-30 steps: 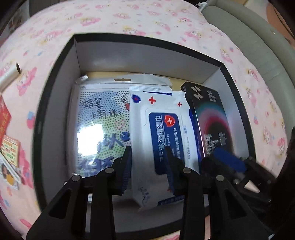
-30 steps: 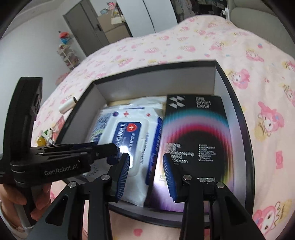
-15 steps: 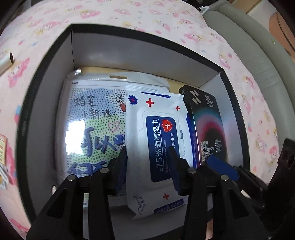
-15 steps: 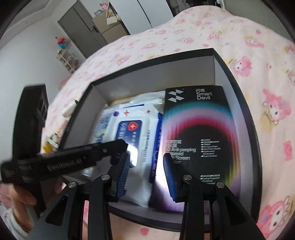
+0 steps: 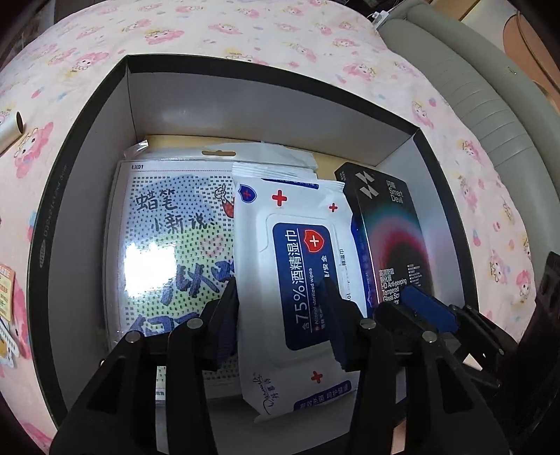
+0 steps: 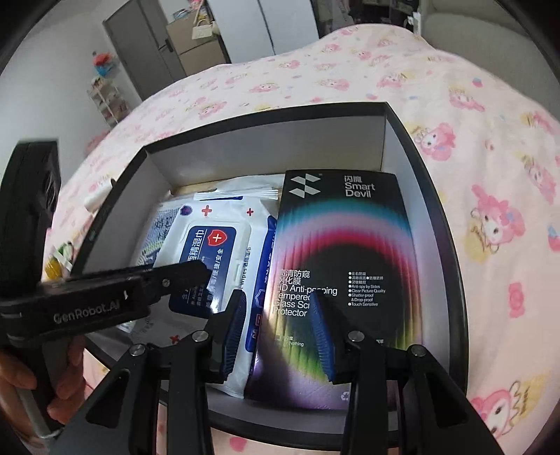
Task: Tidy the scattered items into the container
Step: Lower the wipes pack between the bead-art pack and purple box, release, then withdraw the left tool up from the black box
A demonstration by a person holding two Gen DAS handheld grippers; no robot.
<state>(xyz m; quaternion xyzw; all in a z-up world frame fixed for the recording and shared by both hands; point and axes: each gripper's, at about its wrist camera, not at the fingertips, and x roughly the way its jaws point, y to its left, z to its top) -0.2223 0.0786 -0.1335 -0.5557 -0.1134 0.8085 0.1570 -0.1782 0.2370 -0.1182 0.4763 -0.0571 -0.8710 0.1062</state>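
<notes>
1. Wipes pack (image 5: 301, 280) lay inside your black box (image 5: 84, 147) on the bed (image 5: 280, 31), between the dotted craft kit (image 5: 175, 238) and the Smart Devil screen protector box (image 6: 350, 252).
2. Your left tongs (image 5: 281, 315) stood apart, straddling the wipes pack without clamping it.
3. Your right tongs (image 6: 280, 336) were parted too, holding nothing, above the screen protector box.
4. A small tube (image 5: 10, 129) remained outside on the bed.

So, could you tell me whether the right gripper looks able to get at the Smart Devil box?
Probably yes: the right gripper hangs open above the Smart Devil box, whose top is uncovered.
</notes>
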